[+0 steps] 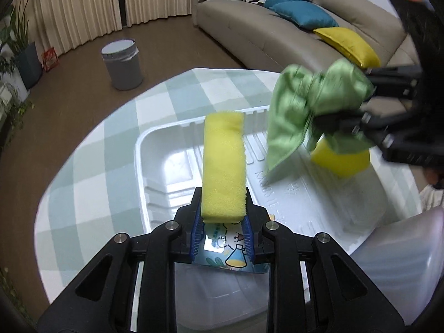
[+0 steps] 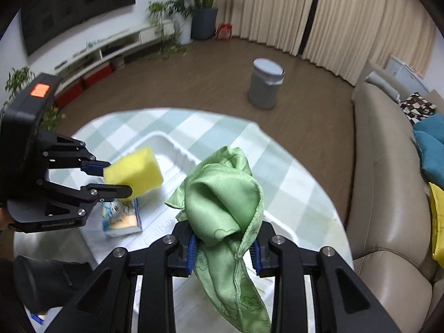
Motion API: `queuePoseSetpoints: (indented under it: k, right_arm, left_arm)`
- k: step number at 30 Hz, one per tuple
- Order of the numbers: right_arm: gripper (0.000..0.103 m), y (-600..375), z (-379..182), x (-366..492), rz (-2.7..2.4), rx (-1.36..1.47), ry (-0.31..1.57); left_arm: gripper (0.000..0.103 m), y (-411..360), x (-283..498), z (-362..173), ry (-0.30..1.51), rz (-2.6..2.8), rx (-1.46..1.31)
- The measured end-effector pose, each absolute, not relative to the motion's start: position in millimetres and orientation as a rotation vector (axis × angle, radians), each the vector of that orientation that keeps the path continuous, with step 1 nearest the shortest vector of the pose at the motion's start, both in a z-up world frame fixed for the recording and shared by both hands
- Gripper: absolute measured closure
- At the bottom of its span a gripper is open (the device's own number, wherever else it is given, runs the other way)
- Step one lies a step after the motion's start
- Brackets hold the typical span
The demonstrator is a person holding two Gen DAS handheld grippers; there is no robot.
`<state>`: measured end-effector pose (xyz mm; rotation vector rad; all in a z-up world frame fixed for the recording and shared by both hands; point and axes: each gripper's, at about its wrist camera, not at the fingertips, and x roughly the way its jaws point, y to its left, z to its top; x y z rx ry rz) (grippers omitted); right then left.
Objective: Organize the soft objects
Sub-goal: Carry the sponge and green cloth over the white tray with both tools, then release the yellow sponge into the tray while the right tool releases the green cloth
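My left gripper (image 1: 223,219) is shut on one end of a long yellow sponge (image 1: 223,163), which hangs over a white plastic tray (image 1: 140,149). In the right wrist view the same left gripper (image 2: 118,176) and sponge (image 2: 136,172) show above the tray's (image 2: 166,141) left part. My right gripper (image 2: 223,247) is shut on a bunched green cloth (image 2: 222,194), whose corner dangles down. From the left wrist view, the right gripper (image 1: 342,115) holds the cloth (image 1: 302,105) over the tray's right side. A second yellow sponge (image 1: 341,162) lies in the tray beneath it.
The tray sits on a round table with a green-checked cloth (image 1: 91,149). A cartoon-printed packet (image 1: 230,252) (image 2: 122,219) lies beside the tray. A translucent container (image 1: 402,249) stands at the near right. Beyond the table are a grey bin (image 1: 122,63), a beige sofa (image 1: 249,27) with cushions, and plants.
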<state>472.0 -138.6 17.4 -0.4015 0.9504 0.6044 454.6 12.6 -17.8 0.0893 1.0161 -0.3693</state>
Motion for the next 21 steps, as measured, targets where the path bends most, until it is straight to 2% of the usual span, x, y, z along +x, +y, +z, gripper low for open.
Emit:
queuePoseSetpoints:
  k: [12,19,21]
  right_arm:
    - [0.066,-115.2,-23.5,466.2,0.670,-0.476,0.997]
    - [0.061,-112.7,-30.7,463.6,0.693,-0.477,1.007]
    - [0.058,-114.2,-31.4,464.3,0.691,-0.471,1.015]
  left_arm:
    - [0.079,12.8,439.4,-29.4,1.044,-0.384,0.072]
    - [0.078,0.7,457.3,-28.8,1.066,-0.375,0.101]
    - [0.075,-3.6,461.5,-28.1,1.076,-0.367,0.115]
